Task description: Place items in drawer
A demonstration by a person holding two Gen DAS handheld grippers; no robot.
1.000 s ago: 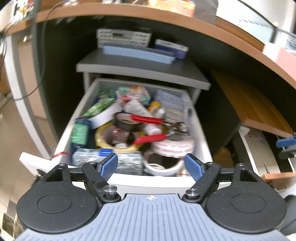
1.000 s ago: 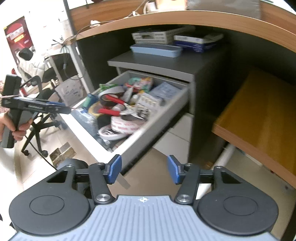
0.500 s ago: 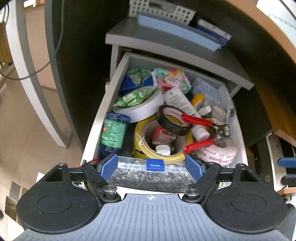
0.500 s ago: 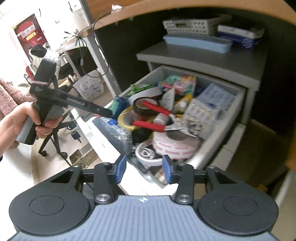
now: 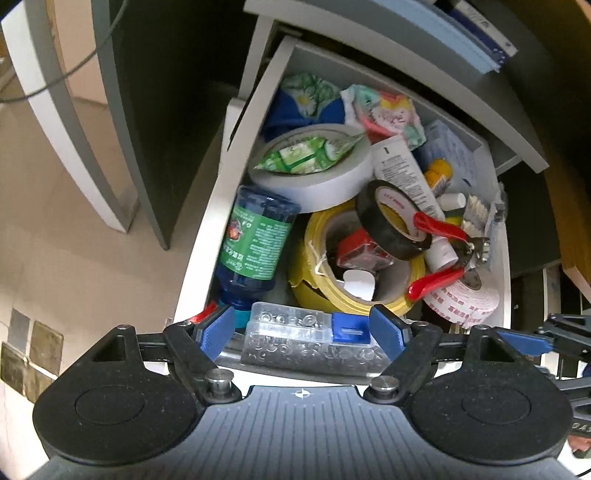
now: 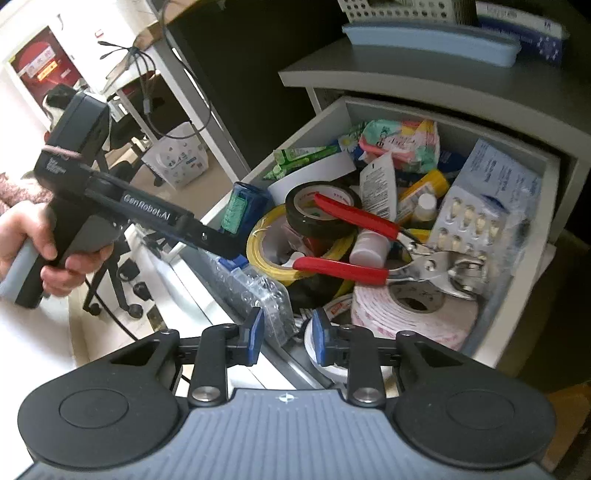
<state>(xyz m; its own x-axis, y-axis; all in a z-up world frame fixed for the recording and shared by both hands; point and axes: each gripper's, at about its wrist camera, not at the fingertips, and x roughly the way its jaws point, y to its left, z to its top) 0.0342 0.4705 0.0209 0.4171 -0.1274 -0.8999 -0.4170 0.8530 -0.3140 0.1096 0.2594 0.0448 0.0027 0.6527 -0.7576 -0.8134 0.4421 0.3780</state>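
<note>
The white drawer (image 5: 207,236) (image 6: 517,280) is pulled out and crammed. Inside lie red-handled pliers (image 5: 439,229) (image 6: 354,221), black tape (image 5: 388,225) (image 6: 317,210), yellow tape (image 5: 317,273), white tape (image 5: 314,173), a blue bottle (image 5: 255,243), patterned tape (image 6: 410,314) and a clear box of small parts (image 5: 306,343) (image 6: 258,291). My left gripper (image 5: 303,328) is open, its fingers either side of the clear box at the drawer's front. My right gripper (image 6: 286,332) is open but narrow, empty, just above the drawer's front edge.
A grey cabinet top (image 6: 424,85) above the drawer carries a blue tray (image 6: 428,40) and a white basket (image 6: 399,9). A desk leg (image 5: 74,122) stands left. The hand-held left gripper body (image 6: 122,206) reaches in from the left. An office chair (image 6: 110,295) stands behind.
Both grippers moved closer to the drawer and tilted down over it. The right gripper's jaws narrowed. The left gripper now straddles the clear box.
</note>
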